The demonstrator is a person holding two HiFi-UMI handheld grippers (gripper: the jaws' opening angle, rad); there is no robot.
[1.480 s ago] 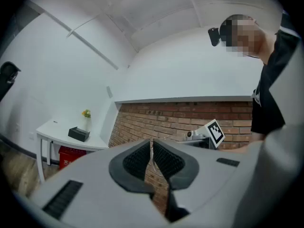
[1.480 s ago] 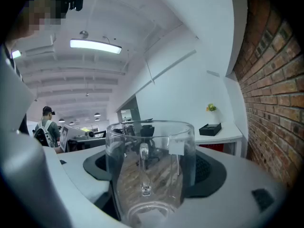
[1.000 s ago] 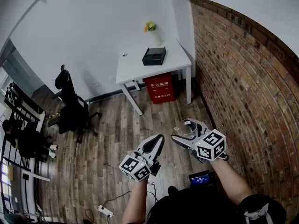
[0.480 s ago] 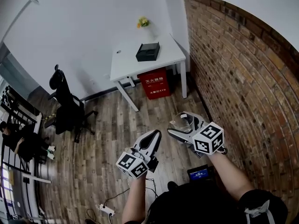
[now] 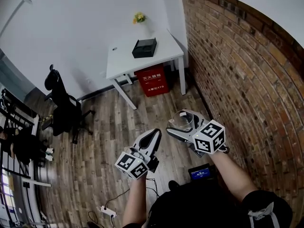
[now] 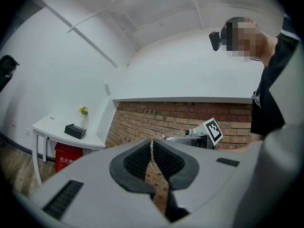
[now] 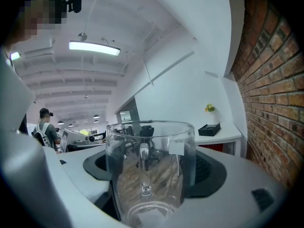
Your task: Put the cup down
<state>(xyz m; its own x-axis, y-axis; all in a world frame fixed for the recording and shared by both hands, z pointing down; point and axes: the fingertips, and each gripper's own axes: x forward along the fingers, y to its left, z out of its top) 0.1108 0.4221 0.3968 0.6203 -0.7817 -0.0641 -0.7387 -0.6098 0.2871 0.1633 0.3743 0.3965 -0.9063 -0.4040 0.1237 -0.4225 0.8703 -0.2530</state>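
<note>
A clear glass cup (image 7: 149, 170) with a handle stands upright between my right gripper's (image 7: 151, 167) dark pads, which are shut on its sides. In the head view the cup (image 5: 182, 118) hangs in my right gripper (image 5: 179, 124) above the wooden floor, well short of the white table (image 5: 124, 63). My left gripper (image 5: 155, 133) hovers to its left. Its ribbed pads (image 6: 138, 158) meet with nothing between them. The left gripper (image 6: 152, 158) view shows the right gripper's marker cube (image 6: 213, 130) against the brick wall.
On the table sit a black box (image 5: 144, 47) and yellow flowers (image 5: 138, 17); a red box (image 5: 151, 81) stands under it. A brick wall (image 5: 237, 65) runs along the right. A black office chair (image 5: 61, 109) stands at left. Cables and a power strip (image 5: 105, 212) lie on the floor.
The table and both grippers have slid slightly left in the head view as the view shifted. The cup stays held in the right gripper. The left gripper stays shut.
</note>
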